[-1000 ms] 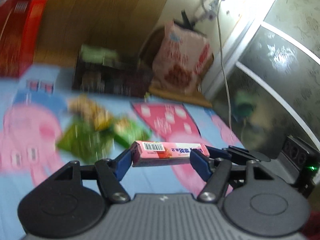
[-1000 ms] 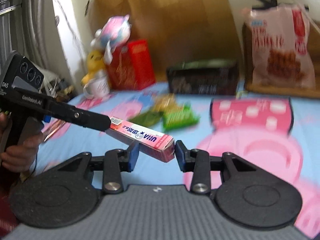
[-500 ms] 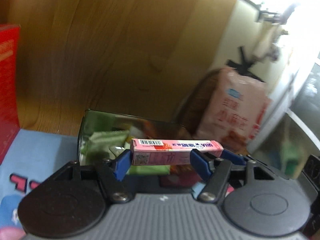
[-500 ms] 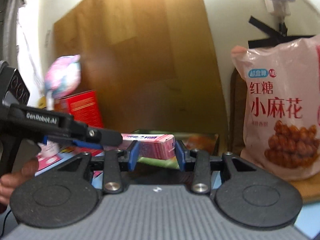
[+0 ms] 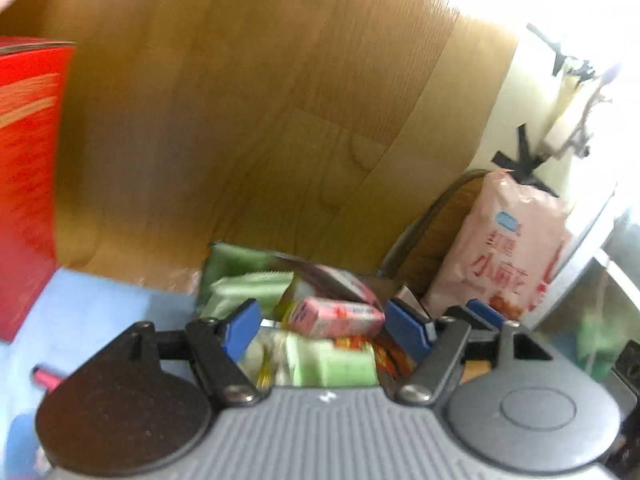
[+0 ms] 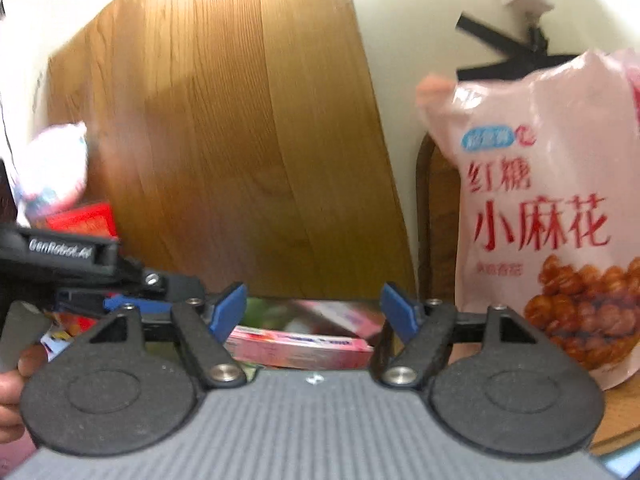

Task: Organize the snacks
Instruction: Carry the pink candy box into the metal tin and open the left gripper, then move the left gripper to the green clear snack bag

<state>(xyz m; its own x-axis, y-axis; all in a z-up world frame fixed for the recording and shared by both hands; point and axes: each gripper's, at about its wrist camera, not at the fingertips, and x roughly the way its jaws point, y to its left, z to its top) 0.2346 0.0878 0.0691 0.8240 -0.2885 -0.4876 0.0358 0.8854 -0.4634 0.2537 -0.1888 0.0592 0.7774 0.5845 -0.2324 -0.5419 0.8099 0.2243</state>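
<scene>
Pink candy box (image 5: 338, 316) | lying on packets in snack bin (image 5: 224, 256), long axis crosswise between pads | left tool (image 5: 326, 330) jaws just opening, spread, clear of box | right tool (image 6: 314, 312) jaws just opening, spread, box directly ahead and below | both equally near.

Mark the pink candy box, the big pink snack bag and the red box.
pink candy box (image 5: 336, 316): left wrist view, its front face.
big pink snack bag (image 6: 540, 216): right wrist view, its printed front.
red box (image 5: 24, 184): left wrist view, its side.
</scene>
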